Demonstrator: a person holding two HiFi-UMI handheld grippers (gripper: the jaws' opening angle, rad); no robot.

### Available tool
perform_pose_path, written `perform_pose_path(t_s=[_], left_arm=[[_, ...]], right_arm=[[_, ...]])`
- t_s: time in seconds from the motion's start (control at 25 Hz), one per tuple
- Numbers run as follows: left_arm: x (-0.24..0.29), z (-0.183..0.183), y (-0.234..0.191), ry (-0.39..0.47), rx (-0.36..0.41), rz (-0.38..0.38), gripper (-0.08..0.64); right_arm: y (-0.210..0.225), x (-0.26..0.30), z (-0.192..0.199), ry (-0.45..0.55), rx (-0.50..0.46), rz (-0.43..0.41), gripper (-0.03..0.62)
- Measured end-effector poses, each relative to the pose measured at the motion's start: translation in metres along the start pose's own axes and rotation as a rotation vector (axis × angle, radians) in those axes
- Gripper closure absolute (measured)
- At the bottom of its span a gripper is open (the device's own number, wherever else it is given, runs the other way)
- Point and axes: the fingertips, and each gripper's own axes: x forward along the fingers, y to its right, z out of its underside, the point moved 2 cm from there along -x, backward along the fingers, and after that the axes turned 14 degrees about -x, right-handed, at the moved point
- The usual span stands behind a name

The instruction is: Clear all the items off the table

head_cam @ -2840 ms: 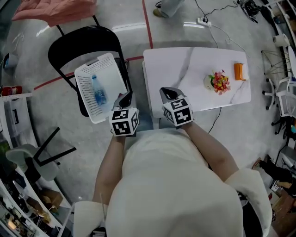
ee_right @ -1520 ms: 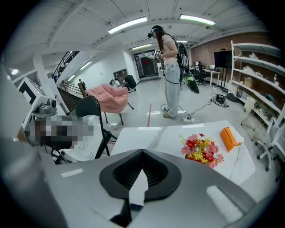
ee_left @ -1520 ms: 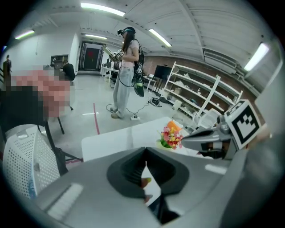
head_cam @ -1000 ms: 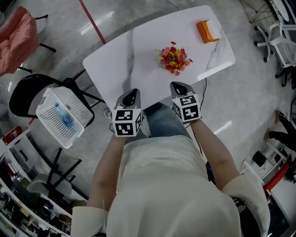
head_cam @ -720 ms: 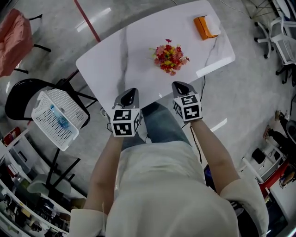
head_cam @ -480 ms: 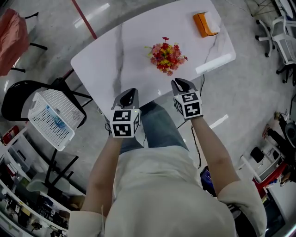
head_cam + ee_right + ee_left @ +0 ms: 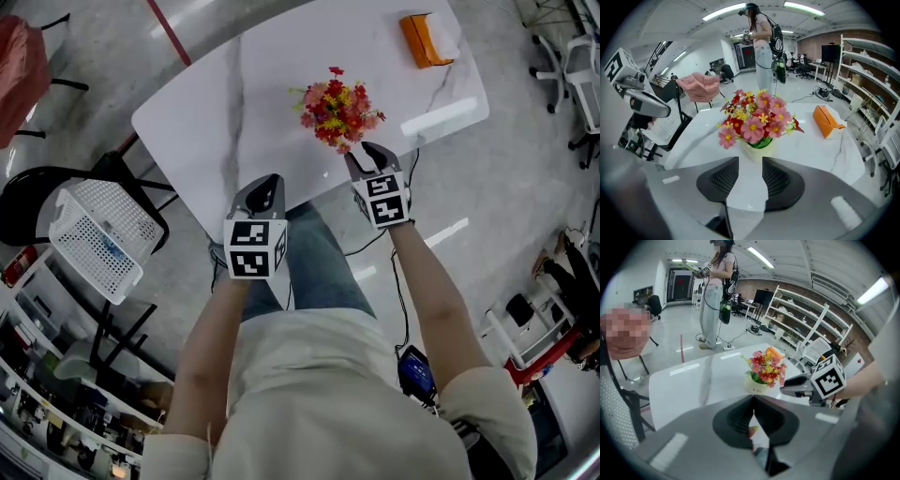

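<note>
Jaws of the right gripper (image 7: 751, 161) stand part-open w/ nothing between the pads. They have just been opening, from fully together a sec ago. Over that same sec the right gripper has come forward and down from over the person's lap, across the near edge of the tabletop (image 7: 234, 103). Its tips now sit just short of the flower pot (image 7: 337, 111). That reads as set-up for a grasp on the pot, i.e. the pick is about to start but there's no contact yet (the gap looks narrow for the pot's body, so I'd expect it needs to open more).

Left gripper (image 7: 267, 180): jaws together, empty, tips at the near edge, well left of the pot. It has sunk a little too, but as far as I can judge it plays no part in this reach.

Pot vs. jaws: in the right gripper view it stands dead ahead, just beyond the tips, centred on the gap and upright. The blooms rise above the jaws and the pale pot is level w/ the opening, not yet between the pads. On the tabletop it's closer to the near edge than the far one, approx. mid-way along.

Still to clear: the pot, plus the orange box (image 7: 427, 39) at the far right corner, well apart from both grippers. Off the tabletop's left end, a white basket (image 7: 131, 230) on a black chair (image 7: 23, 204) already holds what looks like a bottle (prob. the drop-off spot).
</note>
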Motion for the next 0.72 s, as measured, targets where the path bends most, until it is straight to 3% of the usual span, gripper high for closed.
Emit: perform_pose_path(t_s=[0.72], left_arm=[[0.036, 0.017, -0.011, -0.073, -0.015, -0.016, 0.551]], right_arm=[[0.022, 0.076, 0.007, 0.016, -0.134, -0.1, 0.212]])
